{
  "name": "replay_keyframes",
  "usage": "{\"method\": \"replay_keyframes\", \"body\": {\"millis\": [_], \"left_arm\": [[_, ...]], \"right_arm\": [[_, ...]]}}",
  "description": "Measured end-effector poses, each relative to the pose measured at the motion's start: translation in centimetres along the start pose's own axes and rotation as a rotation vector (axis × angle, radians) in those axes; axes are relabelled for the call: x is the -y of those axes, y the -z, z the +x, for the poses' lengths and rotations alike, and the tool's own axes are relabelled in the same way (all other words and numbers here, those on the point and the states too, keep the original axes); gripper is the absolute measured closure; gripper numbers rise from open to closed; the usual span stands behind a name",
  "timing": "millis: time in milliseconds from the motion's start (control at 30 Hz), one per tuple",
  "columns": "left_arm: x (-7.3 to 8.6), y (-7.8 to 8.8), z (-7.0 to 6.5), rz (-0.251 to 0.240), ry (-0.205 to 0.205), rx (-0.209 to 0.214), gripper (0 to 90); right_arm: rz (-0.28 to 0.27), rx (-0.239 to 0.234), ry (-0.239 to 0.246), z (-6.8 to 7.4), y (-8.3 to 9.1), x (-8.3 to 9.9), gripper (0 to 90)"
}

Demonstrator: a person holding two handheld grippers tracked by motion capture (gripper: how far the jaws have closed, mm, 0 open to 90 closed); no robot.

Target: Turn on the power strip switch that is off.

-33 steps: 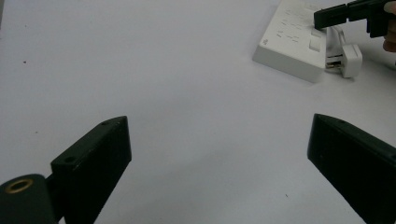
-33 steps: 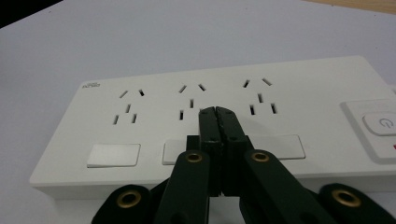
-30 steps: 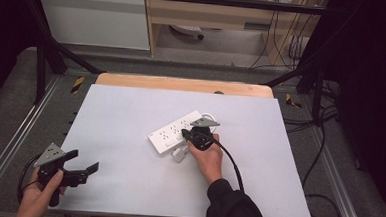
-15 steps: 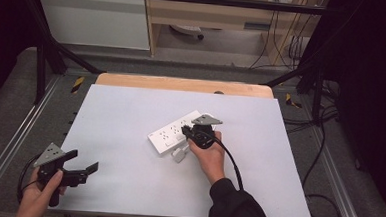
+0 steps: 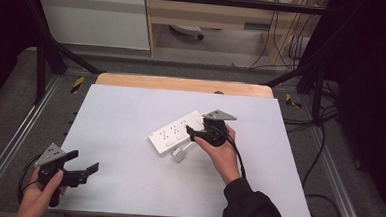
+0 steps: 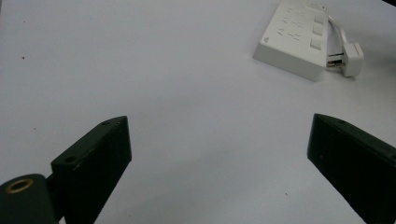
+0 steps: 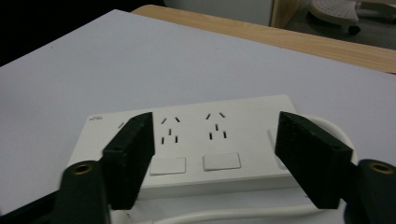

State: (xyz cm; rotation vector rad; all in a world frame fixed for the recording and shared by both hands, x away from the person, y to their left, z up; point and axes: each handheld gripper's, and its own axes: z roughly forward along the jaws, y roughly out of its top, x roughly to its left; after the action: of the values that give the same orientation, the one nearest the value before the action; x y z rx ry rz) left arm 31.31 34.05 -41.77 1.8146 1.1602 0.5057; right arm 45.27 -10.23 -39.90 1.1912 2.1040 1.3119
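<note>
A white power strip (image 5: 176, 131) lies at an angle in the middle of the white table (image 5: 126, 105), its white cord and plug (image 5: 179, 153) curled at its near side. My right gripper (image 5: 190, 133) is open at the strip's right end. In the right gripper view its black jaws stand apart over the power strip (image 7: 196, 140), one on each side of the sockets and switches, with the cord (image 7: 210, 212) below. My left gripper (image 5: 84, 161) is open near the table's front left corner. Its own view looks across bare table toward the power strip (image 6: 294, 42) and plug (image 6: 351, 53).
A wooden board edge (image 5: 182, 84) runs along the table's far side. Metal frame rails (image 5: 14, 144) flank the table, and black cables (image 5: 324, 145) lie on the floor at the right. A black cable (image 5: 236, 156) trails from my right gripper over the hand.
The right hand has shifted only slightly at the power strip's end. The left gripper has stayed in place.
</note>
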Motion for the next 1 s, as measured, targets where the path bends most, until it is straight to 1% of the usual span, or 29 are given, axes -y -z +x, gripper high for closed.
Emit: {"method": "replay_keyframes", "body": {"millis": [67, 167, 200, 333, 367, 400, 467, 500, 533, 567, 600, 633, 667, 700, 733, 767, 800, 833, 900, 933, 1000], "left_arm": [[0.0, -0.1, 0.0, 0.003, 0.0, -0.001, 6.3], [0.0, 0.0, -0.1, -0.003, -0.003, 0.0, 6.3], [0.0, 0.0, -0.1, -0.006, -0.001, 0.0, 6.2], [0.0, -0.1, 0.0, 0.003, 0.005, -0.005, 6.3], [0.1, -0.1, 0.1, 0.002, 0.008, -0.005, 6.3], [0.1, 0.0, 0.1, 0.0, 0.009, -0.007, 6.3], [0.0, 0.1, 0.0, -0.006, 0.006, -0.004, 6.3], [0.0, 0.1, 0.0, -0.006, 0.006, -0.004, 6.2], [0.0, 0.0, 0.0, -0.009, 0.005, -0.005, 6.2], [0.0, 0.0, -0.1, -0.015, 0.005, -0.009, 6.2], [0.0, 0.0, -0.1, -0.015, 0.005, -0.009, 6.2], [-0.1, 0.2, -0.2, -0.025, 0.001, -0.008, 6.2], [-0.1, 0.2, -0.2, -0.025, 0.001, -0.008, 6.0], [-0.1, 0.2, -0.2, -0.029, -0.001, -0.005, 5.8], [0.0, 0.2, -0.2, -0.03, 0.0, -0.006, 5.8], [0.0, 0.2, -0.1, -0.028, 0.003, -0.008, 5.8], [0.0, 0.2, -0.1, -0.023, 0.007, -0.009, 5.8], [0.0, 0.2, 0.0, -0.017, 0.015, -0.016, 5.9], [0.0, 0.2, 0.0, -0.022, 0.015, -0.014, 5.9], [0.0, 0.3, -0.1, -0.028, 0.013, -0.013, 5.9], [-0.1, 0.3, -0.1, -0.03, 0.013, -0.012, 5.9]], "right_arm": [[0.01, 0.011, -0.013, -0.4, 0.2, 0.0, 14.7], [0.021, 0.024, -0.02, -0.8, 0.7, 0.0, 9.7], [0.02, 0.024, -0.02, -1.0, 0.9, -0.1, 8.9], [0.018, 0.019, -0.014, -1.3, 1.6, -0.1, 7.1], [0.019, 0.017, -0.021, -1.4, 1.8, -0.2, 6.6], [0.013, 0.02, -0.012, -1.6, 2.5, -0.2, 5.7], [0.003, 0.028, -0.001, -1.7, 3.0, -0.4, 5.4], [0.003, 0.028, -0.001, -1.7, 3.0, -0.4, 5.4], [-0.029, 0.049, 0.003, -2.0, 3.8, -0.5, 5.5], [-0.043, 0.054, 0.003, -2.2, 4.2, -0.5, 5.7], [-0.043, 0.054, 0.003, -2.2, 4.2, -0.5, 5.7], [-0.075, 0.072, 0.001, -2.6, 5.1, -0.6, 6.0], [-0.075, 0.072, 0.001, -2.6, 5.1, -0.6, 6.0], [-0.091, 0.099, 0.015, -3.0, 5.9, -0.6, 7.8], [-0.091, 0.099, 0.015, -3.0, 5.9, -0.6, 7.8], [-0.103, 0.111, 0.008, -3.5, 6.6, -0.4, 8.2], [-0.103, 0.111, 0.008, -3.5, 6.6, -0.4, 8.2], [-0.116, 0.114, 0.001, -3.9, 7.3, -0.2, 9.5], [-0.119, 0.117, -0.001, -4.0, 7.6, -0.1, 9.5], [-0.123, 0.123, 0.008, -4.3, 8.4, 0.1, 9.5], [-0.13, 0.128, 0.017, -4.6, 9.0, 0.4, 9.2]]}}
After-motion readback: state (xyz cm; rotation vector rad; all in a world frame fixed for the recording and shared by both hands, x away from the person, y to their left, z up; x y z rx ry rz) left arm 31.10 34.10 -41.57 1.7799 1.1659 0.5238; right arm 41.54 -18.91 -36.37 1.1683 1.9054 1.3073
